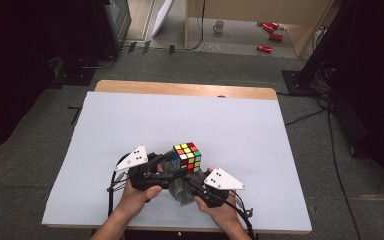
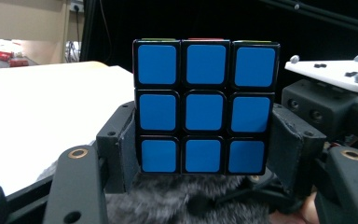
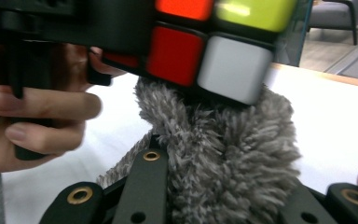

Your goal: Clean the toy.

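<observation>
A Rubik's cube [image 1: 187, 156] is lifted just above the white sheet near the front of the table. My left gripper [image 1: 172, 162] is shut on it. In the left gripper view the cube [image 2: 205, 109] turns its all-blue face toward me, and the pads [image 2: 121, 144] press its two sides low down. My right gripper [image 1: 187, 182] is shut on a grey fluffy cloth [image 1: 182, 189]. In the right gripper view the cloth [image 3: 223, 154] rises between the jaws of the right gripper [image 3: 223, 186] and touches the underside of the cube [image 3: 205, 51], where red, white and yellow-green tiles show.
A white sheet [image 1: 180, 120] covers the wooden table [image 1: 180, 89], bare around the hands. The person's left hand [image 3: 37, 116] grips its tool close by. On the floor beyond stand a mug [image 1: 219, 26] and red objects [image 1: 270, 30]. Dark stands flank the table.
</observation>
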Tool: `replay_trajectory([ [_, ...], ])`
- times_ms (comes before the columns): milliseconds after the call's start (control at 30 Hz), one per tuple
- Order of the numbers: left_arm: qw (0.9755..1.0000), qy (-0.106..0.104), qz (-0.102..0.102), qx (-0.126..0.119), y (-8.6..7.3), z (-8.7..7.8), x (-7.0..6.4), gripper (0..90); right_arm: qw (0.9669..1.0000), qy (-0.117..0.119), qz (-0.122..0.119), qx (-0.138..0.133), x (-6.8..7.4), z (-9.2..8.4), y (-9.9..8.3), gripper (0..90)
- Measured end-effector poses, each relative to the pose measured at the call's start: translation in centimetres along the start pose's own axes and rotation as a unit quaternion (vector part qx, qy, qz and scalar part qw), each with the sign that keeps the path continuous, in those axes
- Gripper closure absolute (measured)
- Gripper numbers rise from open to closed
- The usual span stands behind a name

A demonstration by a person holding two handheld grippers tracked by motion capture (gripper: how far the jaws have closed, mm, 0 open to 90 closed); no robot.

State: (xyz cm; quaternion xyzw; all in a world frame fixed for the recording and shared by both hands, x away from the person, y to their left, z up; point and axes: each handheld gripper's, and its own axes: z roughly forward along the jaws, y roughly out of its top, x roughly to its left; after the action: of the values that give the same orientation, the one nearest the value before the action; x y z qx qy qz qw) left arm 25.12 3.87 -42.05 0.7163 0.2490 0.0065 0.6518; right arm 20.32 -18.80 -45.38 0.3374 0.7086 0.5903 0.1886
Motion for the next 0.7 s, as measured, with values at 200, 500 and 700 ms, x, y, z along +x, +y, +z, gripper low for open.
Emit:
replay_trajectory([
  [200,0.9999,0.014,-0.007,-0.005,0.0,-0.6,0.9,35.1,0.9999,0.014,-0.008,-0.003,0.3,-0.3,0.3,77.8],
  [500,0.9998,-0.001,-0.017,-0.006,0.1,-0.4,0.6,35.1,0.9999,-0.011,0.009,-0.005,-0.7,-0.6,0.3,77.8],
  [700,0.9998,0.02,0.003,0.006,-0.1,0.1,-0.1,35.1,0.9999,0.006,0.007,0.005,0.2,-0.1,0.1,77.8],
])
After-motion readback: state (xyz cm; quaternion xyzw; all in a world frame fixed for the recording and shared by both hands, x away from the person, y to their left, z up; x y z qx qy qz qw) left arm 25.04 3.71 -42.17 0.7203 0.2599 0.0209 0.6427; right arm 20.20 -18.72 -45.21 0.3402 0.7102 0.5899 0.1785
